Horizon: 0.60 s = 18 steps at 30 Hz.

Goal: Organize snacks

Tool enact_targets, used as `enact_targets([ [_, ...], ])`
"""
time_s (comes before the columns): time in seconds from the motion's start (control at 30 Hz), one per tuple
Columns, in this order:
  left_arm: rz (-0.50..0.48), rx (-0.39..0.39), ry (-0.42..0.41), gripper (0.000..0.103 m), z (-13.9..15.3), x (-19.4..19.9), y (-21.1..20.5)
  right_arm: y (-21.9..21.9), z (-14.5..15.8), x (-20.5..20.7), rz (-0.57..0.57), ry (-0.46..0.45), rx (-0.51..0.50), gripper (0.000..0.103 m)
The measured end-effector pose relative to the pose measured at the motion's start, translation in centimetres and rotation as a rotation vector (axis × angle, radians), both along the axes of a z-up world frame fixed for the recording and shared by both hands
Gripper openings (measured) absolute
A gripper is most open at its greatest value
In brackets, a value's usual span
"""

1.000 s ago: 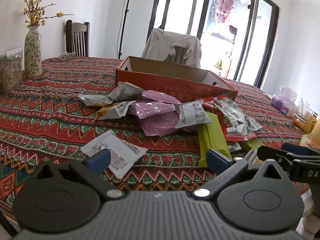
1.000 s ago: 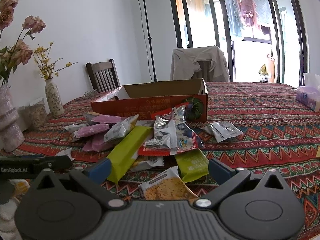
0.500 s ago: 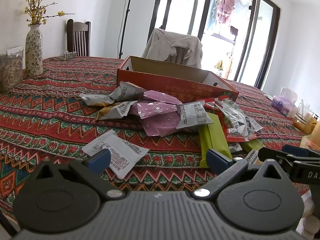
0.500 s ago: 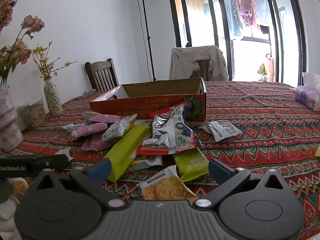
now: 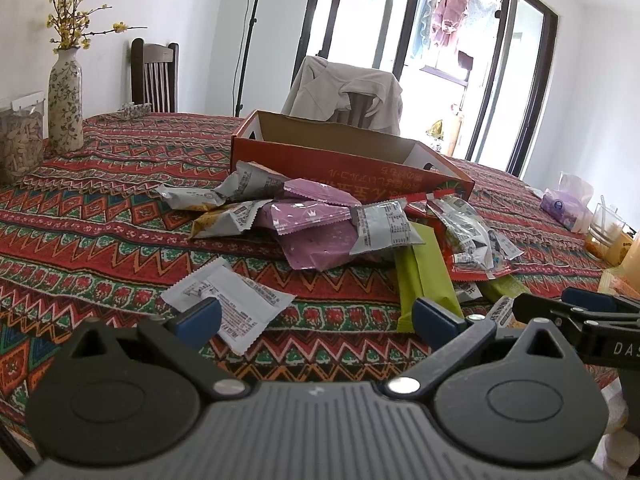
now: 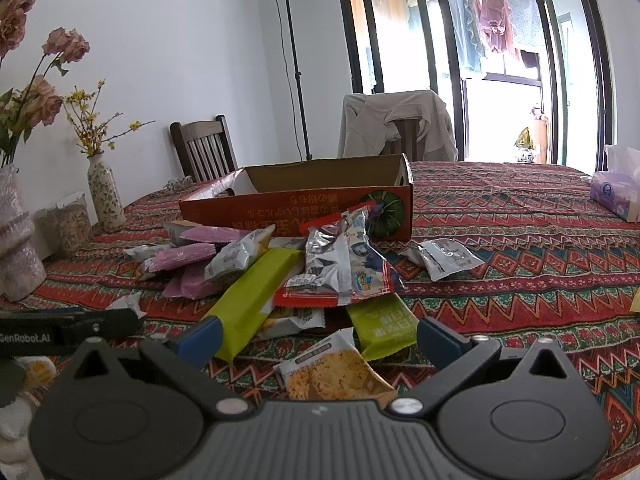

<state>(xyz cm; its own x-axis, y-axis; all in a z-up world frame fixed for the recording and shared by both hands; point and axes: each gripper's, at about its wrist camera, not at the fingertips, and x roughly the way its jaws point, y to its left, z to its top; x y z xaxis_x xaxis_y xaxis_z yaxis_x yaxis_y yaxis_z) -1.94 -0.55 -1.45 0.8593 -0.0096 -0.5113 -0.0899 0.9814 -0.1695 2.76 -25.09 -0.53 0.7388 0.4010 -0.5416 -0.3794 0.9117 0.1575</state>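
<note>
A heap of snack packets lies on the patterned tablecloth in front of an open red cardboard box (image 5: 348,164) (image 6: 296,208). The heap holds pink packets (image 5: 316,216) (image 6: 180,258), a long green bar (image 5: 426,276) (image 6: 256,292), silver-and-red packets (image 6: 340,268) and a white packet (image 5: 228,306) lying apart near my left gripper. A cracker packet (image 6: 340,372) lies just before my right gripper. My left gripper (image 5: 316,318) is open and empty, low over the table's near edge. My right gripper (image 6: 320,336) is open and empty too.
A flowered vase (image 5: 66,100) and a jar (image 5: 20,140) stand at the far left. A tissue pack (image 6: 616,194) and glassware (image 5: 606,228) sit at the right. Chairs (image 6: 204,152) stand behind the table. A loose silver packet (image 6: 442,258) lies right of the heap.
Both grippers have crept slightly forward toward the heap. Nothing was taken hold of or moved.
</note>
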Motion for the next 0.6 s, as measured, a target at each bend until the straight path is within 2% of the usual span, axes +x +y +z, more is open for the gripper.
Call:
enact_targets([
  [0.6,0.008,-0.001,0.001,0.103,-0.23,-0.34,0.26,-0.06,-0.08,-0.18,-0.007,0.002,-0.012,0.103],
])
